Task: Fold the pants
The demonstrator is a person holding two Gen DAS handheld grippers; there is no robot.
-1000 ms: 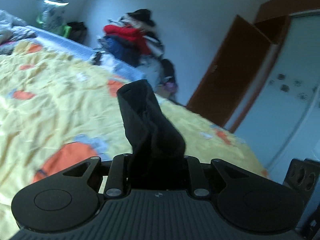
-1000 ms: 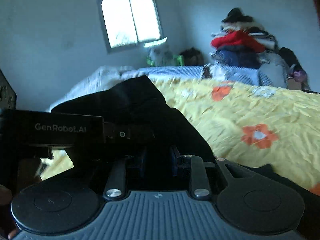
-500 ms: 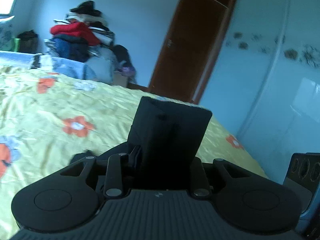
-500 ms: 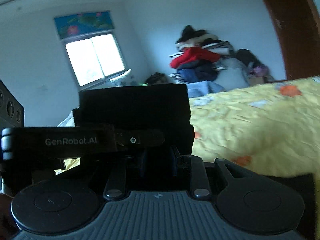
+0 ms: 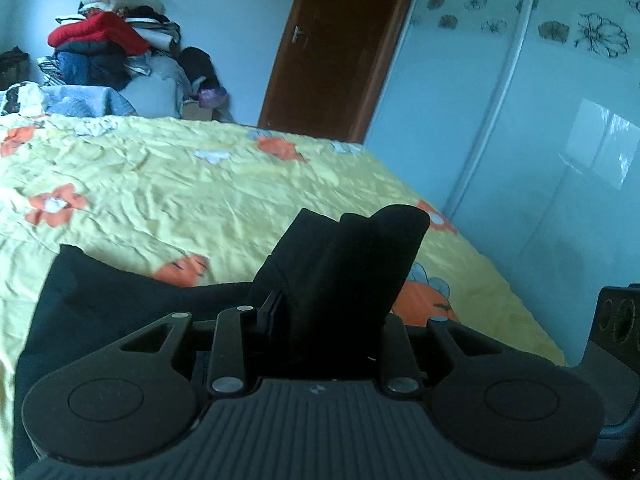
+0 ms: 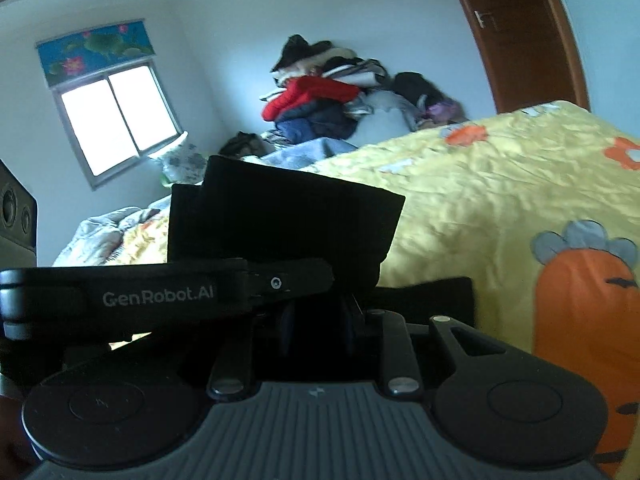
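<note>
both grippers — left (image 5: 320,316), right (image 6: 316,316) — clamp the black pants' (image 5: 344,264) edge, raised over the bed (image 5: 200,192); lower both evenly, keeping the fold square on the fabric lying there.

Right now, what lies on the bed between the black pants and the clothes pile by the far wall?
Left wrist view: only bare yellow flowered bedspread between the black pants and the clothes pile.

Pants (image 5: 120,296) on bed (image 5: 200,200); clothes pile (image 5: 108,48) behind.
</note>
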